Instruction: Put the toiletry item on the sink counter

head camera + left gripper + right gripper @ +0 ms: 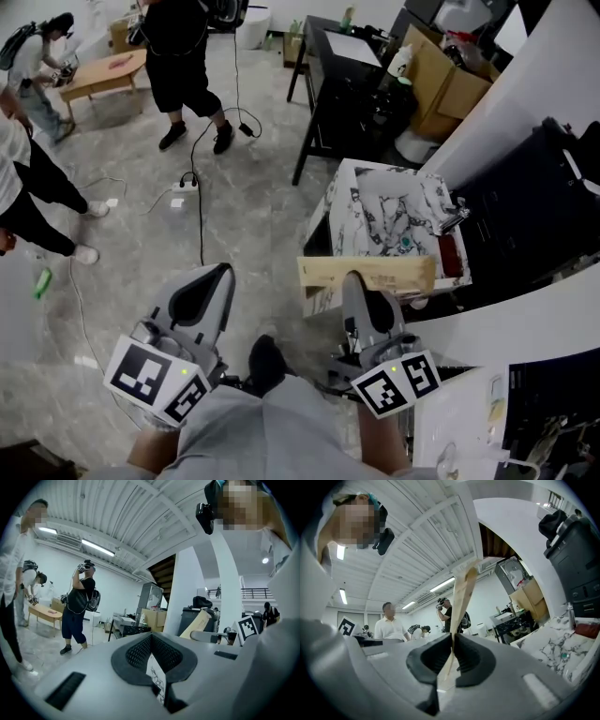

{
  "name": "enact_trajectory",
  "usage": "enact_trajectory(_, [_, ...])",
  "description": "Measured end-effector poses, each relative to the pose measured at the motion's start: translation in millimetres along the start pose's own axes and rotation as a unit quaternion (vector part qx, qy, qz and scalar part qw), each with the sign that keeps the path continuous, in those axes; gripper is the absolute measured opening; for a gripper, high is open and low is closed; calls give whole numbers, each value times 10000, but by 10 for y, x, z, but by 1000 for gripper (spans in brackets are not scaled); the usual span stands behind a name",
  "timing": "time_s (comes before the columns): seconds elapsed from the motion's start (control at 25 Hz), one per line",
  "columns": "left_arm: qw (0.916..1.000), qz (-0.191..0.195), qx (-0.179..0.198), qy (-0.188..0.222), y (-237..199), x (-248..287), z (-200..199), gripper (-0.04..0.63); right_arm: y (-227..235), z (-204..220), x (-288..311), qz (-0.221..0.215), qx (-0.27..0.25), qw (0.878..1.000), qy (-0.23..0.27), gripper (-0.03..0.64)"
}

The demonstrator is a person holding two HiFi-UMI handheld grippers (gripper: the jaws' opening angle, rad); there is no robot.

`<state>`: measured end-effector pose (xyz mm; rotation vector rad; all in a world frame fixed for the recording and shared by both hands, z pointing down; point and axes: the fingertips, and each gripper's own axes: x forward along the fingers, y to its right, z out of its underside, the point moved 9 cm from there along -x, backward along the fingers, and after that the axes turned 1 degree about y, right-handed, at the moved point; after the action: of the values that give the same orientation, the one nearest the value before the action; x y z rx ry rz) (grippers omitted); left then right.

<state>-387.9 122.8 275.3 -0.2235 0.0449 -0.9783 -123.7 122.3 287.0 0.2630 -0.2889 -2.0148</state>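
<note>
My right gripper (359, 281) (453, 637) is shut on a thin, flat tan cardboard pack (367, 273) (461, 597), gripped edge-on. The pack stands up between the jaws and spans crosswise in the head view. It hangs in front of the near edge of the marble-patterned sink counter (349, 202) (553, 648), which has a basin and a chrome faucet (456, 217). My left gripper (220, 274) (151, 638) is off to the left over the floor, with its jaws together. Only a small white printed slip (157, 677) shows low in its jaw notch.
A red item (450, 255) lies at the counter's right edge. A black desk (342, 80) and cardboard boxes (439, 75) stand beyond the counter. A black cabinet (525, 202) is at the right. Cables and a power strip (185, 187) cross the floor. Several people stand at the far left.
</note>
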Motion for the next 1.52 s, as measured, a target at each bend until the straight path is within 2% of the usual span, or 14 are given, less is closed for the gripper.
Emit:
enact_trajectory(0.4, [9997, 242, -37, -28, -223, 1202, -162, 5, 886, -252, 842, 206, 58, 9998, 6, 17])
enact_trajectory(0.76, [9987, 509, -24, -29, -300, 2130, -210, 5, 1579, -369, 1322, 404, 87, 9991, -10, 17])
enact_trajectory(1.04, [9969, 780, 40, -33, -184, 2597, -270, 5, 1936, -513, 1361, 629, 123, 9978, 142, 17])
enact_trajectory(1.52, [9899, 1418, 54, -75, 47, 3029, -212, 5, 2244, -591, 1068, 1263, 84, 9912, 387, 17])
